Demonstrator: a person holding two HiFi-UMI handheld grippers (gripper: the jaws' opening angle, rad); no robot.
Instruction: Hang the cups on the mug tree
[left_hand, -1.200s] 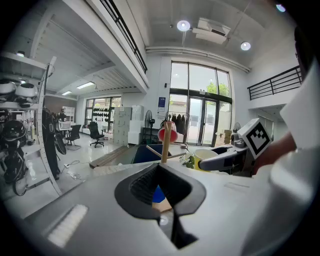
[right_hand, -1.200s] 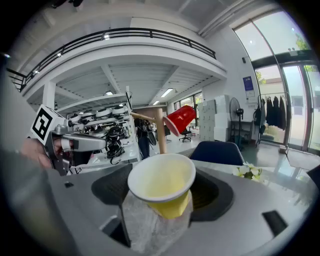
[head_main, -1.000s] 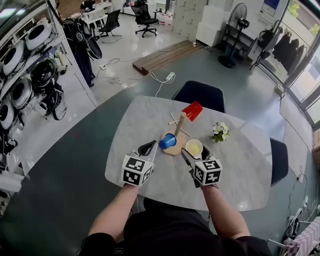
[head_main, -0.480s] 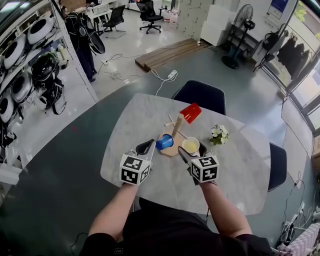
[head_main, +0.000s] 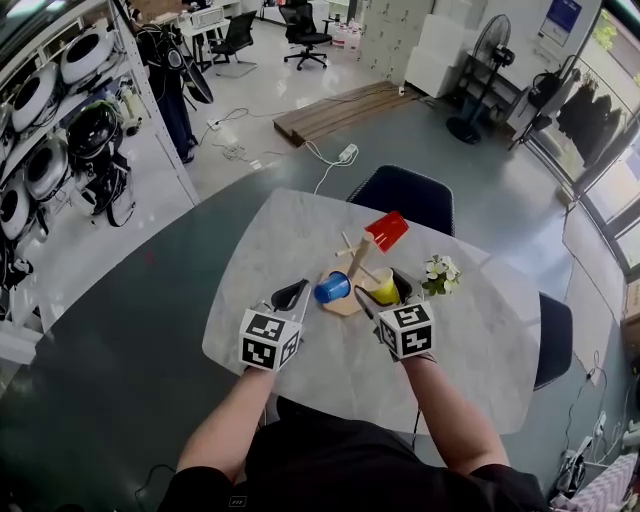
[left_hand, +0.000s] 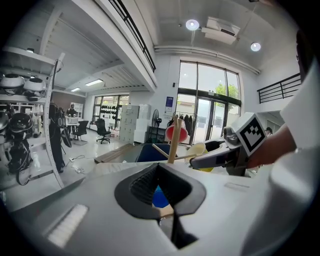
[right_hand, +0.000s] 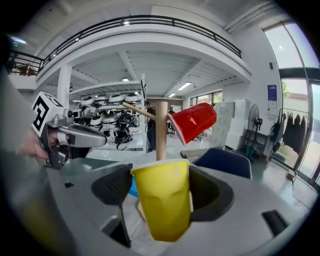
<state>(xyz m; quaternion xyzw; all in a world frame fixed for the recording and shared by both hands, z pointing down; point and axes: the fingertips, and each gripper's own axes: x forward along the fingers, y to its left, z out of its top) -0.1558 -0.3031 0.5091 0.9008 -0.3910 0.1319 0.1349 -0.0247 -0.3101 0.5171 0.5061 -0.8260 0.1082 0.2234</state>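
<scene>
Right gripper (right_hand: 162, 192) is clamping the yellow cup (right_hand: 162, 205). Pads are pressing on opposite sides of its wall around mid-height, with the rim up and slightly tilted.

The cup is looking like thin plastic with no handle showing. I'm judging it light, smooth and easy to crush, so the squeeze needs to be gentle. Holding across the wall below the rim is probably right, because it's leaving the mouth free to go over a peg.

In the head view the yellow cup (head_main: 384, 291) is sitting between the jaws just right of the mug tree (head_main: 358, 255), near its base. Can't tell whether the bottom is touching the desk (head_main: 300, 230).

The red cup (head_main: 386, 230) is hanging off the top of the post, and the blue cup (head_main: 333, 288) is sitting low on the left side, mouth sideways. A bare peg (right_hand: 137, 112) is sticking out up left of the post, above the held cup.

Left gripper (left_hand: 159, 185) is closed on nothing and waiting left of the tree. The blue cup is showing beyond its jaws, apart from them.
</scene>
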